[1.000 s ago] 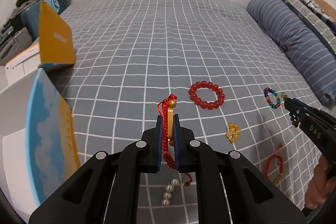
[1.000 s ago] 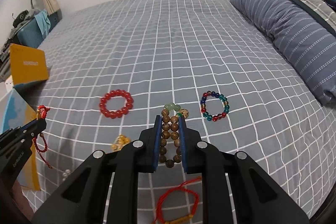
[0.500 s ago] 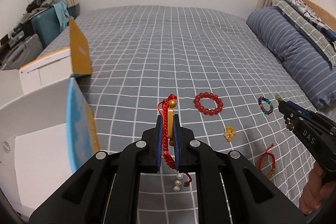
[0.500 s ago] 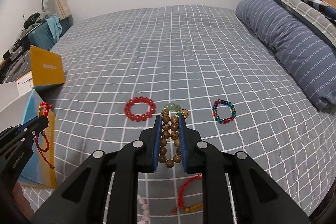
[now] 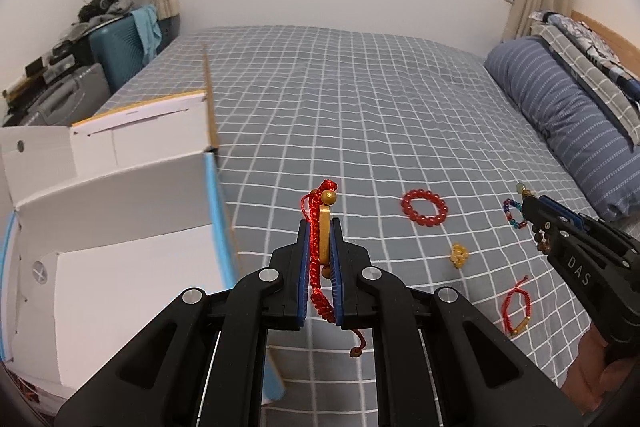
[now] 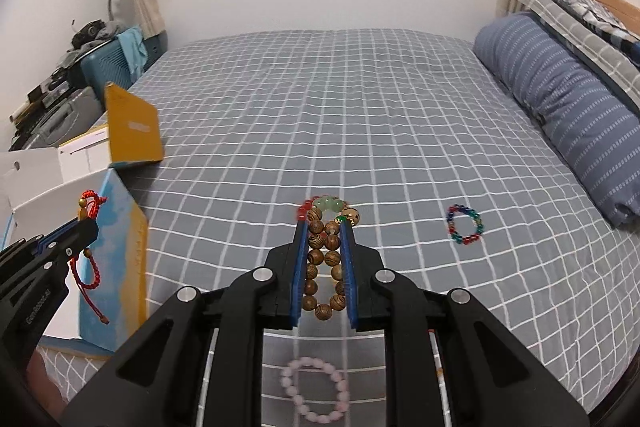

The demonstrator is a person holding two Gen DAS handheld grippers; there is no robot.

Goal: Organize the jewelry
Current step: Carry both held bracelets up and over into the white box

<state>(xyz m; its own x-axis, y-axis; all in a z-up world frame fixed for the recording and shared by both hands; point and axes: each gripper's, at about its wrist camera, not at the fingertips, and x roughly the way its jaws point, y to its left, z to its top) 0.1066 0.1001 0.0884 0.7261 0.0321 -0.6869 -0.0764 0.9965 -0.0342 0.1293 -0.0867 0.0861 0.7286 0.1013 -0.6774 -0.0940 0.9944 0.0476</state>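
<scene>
The red cord bracelet with its gold tube is clamped between the left tongs, its long axis running along the fingers, knotted end poking past the tips and the tail dangling below. The wooden bead bracelet is pinched flat as a doubled strand in the right tongs, green beads showing past the tips. Both pieces hang above the bed, clear of the cover.

The coming move likely turns on the open white box with the blue and yellow outside: it sits at the bed's left edge, just left of the left tongs, its wall close beside them. The left hand is clearly the nearer; the right tongs are well off to the right and would have to cross over.

On the bed lie a red bead bracelet, a multicoloured bead bracelet, a small yellow bead cluster, a second red cord bracelet and, nearest the camera in the right view, a pink bead bracelet.

The right tongs carry the letters "DAS". The print on the left tongs and on the box's yellow flap is too small to read.
</scene>
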